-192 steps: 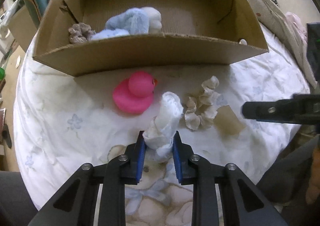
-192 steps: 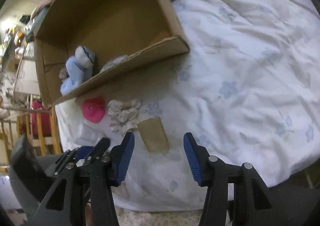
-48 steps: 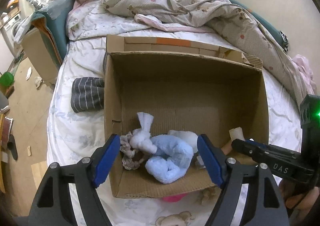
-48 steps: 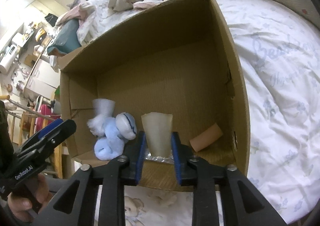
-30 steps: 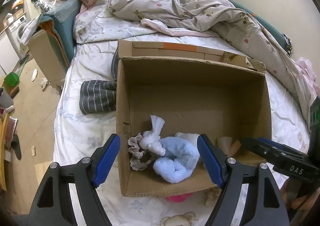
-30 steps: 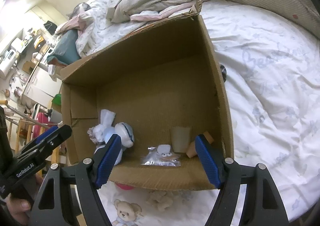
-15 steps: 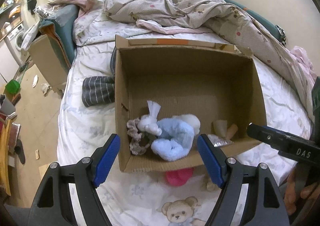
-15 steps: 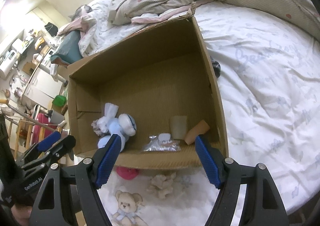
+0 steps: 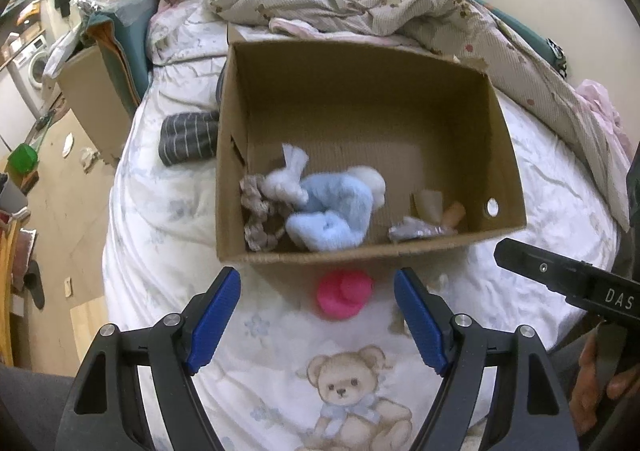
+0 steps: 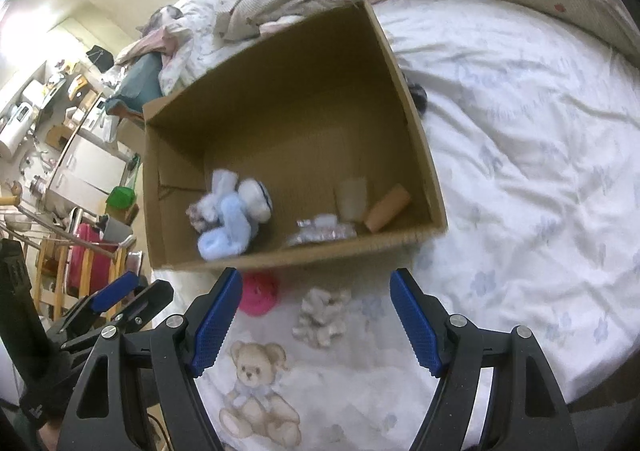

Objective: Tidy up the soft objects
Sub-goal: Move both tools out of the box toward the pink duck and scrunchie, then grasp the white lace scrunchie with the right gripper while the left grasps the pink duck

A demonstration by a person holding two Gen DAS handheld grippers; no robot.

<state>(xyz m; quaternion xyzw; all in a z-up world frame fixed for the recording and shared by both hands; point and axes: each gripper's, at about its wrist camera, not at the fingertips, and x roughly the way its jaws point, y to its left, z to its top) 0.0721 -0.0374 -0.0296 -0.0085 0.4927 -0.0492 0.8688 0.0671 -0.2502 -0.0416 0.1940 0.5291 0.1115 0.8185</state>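
Both grippers have drawn back from the box (image 9: 360,255), which now sits farther ahead. Left gripper (image 9: 318,317) and right gripper (image 10: 316,317) hang wide apart, holding nothing. Just ahead of the left gripper lies the bright pink duck (image 9: 344,295), against the box front. Ahead of the right gripper rests a crumpled cream scrunchie (image 10: 324,315). Inside the box, fluffy blue socks (image 9: 332,211) lie at left, a tan cup (image 10: 352,197) at right.

box (image 9: 366,255) back half bare | near wall fronts pink duck (image 9: 343,294)
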